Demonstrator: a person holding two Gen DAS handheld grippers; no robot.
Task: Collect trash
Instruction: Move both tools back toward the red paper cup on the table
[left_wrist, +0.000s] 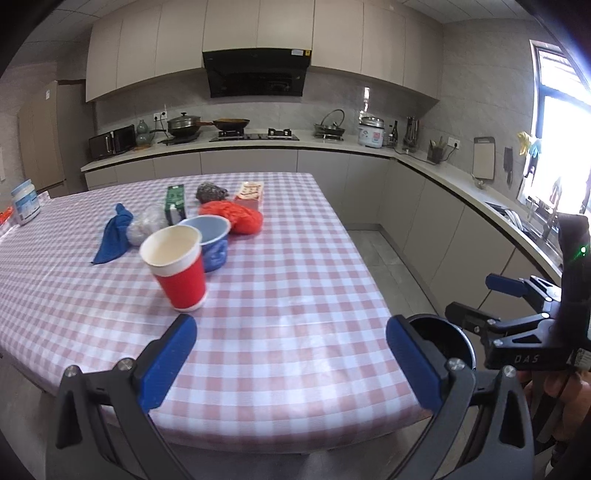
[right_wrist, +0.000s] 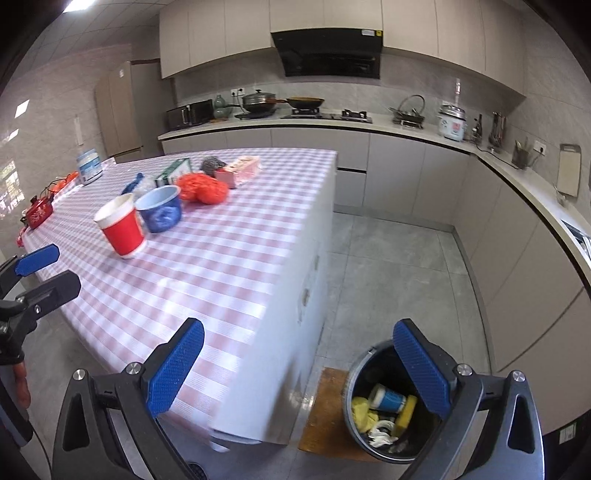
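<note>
Trash bin beneath spread right fingers.

Left claw spread wide, empty; right claw likewise.

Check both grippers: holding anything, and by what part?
Nothing held. Left gripper and right gripper are both open with bare pads. The red cup stands untouched on the table.
</note>
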